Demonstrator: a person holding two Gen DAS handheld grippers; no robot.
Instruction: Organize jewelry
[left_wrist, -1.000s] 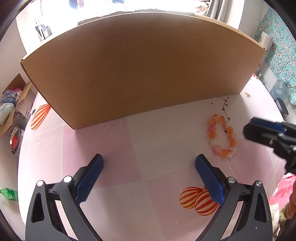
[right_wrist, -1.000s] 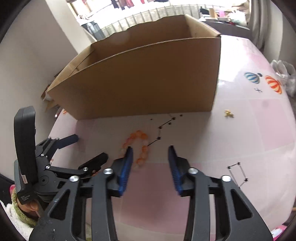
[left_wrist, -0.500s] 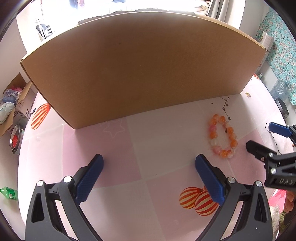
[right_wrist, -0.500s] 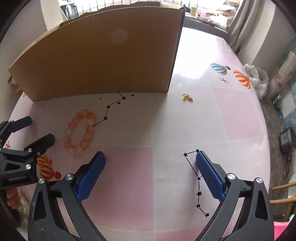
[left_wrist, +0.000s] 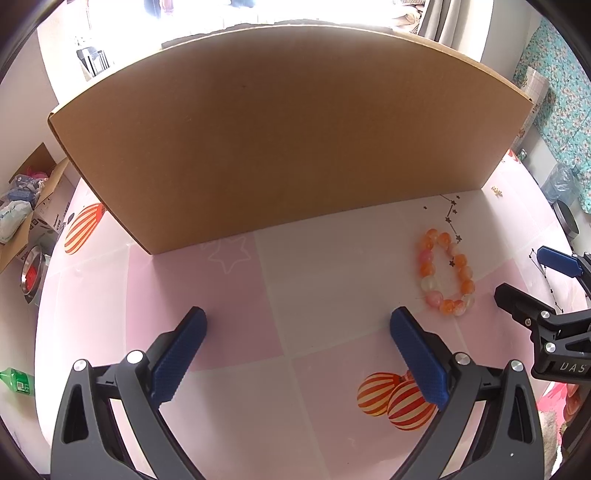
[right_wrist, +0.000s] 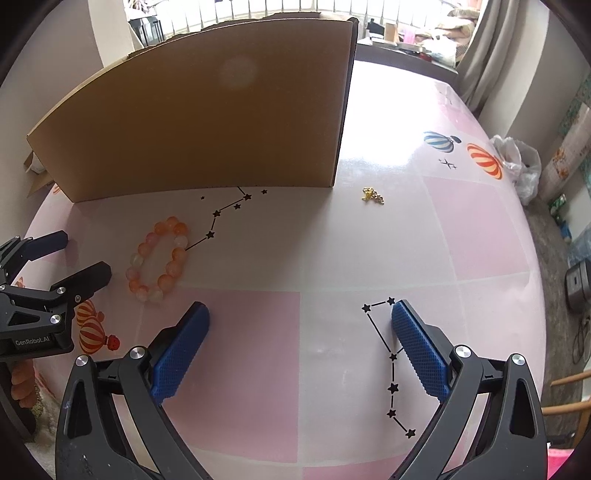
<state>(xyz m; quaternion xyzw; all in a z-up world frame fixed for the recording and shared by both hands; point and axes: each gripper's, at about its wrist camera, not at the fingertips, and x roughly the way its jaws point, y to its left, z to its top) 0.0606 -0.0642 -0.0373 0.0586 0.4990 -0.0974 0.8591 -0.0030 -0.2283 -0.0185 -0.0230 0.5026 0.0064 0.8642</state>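
Where glossy round beads ring a bracelet (right_wrist: 159, 258), plain cardboard box (right_wrist: 207, 125) behind, both grippers' ribbed fingers (right_wrist: 181, 350) released.

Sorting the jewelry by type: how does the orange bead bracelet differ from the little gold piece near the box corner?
The bead bracelet is a loop of round orange, pink and pale beads; the gold piece is a small metallic clump, too small to identify. The bracelet is far larger. It lies before the cardboard box front, while the gold piece sits past the box's right corner. Both lie loose on the table, untouched.

An orange-and-white beaded bracelet (right_wrist: 158, 258) lies flat near the cardboard box (right_wrist: 207, 122); a small gold trinket (right_wrist: 373, 195) lies apart.
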